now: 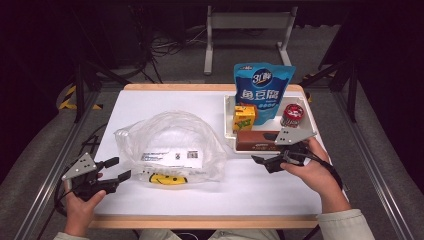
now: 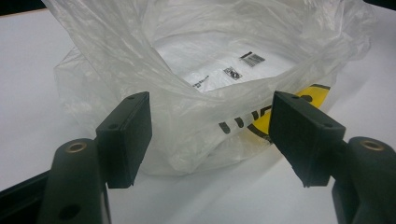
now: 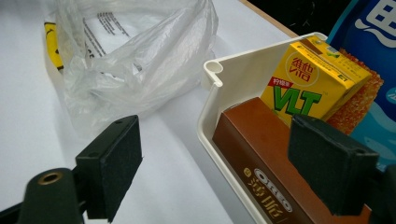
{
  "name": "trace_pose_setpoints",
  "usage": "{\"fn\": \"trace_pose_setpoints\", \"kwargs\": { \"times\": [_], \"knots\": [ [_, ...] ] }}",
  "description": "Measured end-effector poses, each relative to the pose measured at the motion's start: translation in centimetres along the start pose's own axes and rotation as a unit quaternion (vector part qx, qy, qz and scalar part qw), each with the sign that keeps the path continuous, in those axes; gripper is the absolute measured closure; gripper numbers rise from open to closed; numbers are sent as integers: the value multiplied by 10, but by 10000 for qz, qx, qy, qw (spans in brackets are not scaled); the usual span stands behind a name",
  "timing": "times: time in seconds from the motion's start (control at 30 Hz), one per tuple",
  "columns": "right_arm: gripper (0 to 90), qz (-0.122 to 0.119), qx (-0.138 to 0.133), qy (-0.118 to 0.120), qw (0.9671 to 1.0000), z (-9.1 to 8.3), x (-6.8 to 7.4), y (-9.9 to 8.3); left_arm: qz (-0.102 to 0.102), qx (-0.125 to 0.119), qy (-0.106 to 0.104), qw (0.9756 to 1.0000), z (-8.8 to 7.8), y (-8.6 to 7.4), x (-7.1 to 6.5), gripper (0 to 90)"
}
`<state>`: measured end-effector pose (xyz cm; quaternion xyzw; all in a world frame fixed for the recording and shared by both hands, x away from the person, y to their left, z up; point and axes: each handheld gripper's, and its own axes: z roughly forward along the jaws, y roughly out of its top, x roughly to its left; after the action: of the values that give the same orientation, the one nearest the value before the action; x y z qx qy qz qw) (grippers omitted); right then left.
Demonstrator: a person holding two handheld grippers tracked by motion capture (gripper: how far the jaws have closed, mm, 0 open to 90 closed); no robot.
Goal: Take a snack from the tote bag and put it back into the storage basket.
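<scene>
Here both tongs (image 1: 114,169) (image 1: 263,161) gape; nothing held.

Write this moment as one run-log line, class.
left gripper: open, facing plastic bag | right gripper: open, beside tray | brown box: in tray

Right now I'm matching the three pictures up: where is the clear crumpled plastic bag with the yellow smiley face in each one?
High view: clear crumpled plastic bag, centre-left on the table.
Left gripper view: bag beyond the open jaws, mouth agape.
Right gripper view: bag upper left, left of the white tray.
Shared landmark: its yellow smiley print.
</scene>
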<state>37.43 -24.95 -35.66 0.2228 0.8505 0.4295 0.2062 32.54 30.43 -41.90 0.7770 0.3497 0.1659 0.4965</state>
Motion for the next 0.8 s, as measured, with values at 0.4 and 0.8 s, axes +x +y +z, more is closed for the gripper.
{"fn": "trace_pose_setpoints", "kwargs": {
  "times": [0.4,0.8],
  "knots": [
    [187,313,-225,-7,9993,14,25,-16,44,-53,-41,10000,-4,-1,-3,306],
    [190,532,61,-43,9986,35,26,-42,137,-88,-99,9998,-11,-6,-9,299]
  ]
}}
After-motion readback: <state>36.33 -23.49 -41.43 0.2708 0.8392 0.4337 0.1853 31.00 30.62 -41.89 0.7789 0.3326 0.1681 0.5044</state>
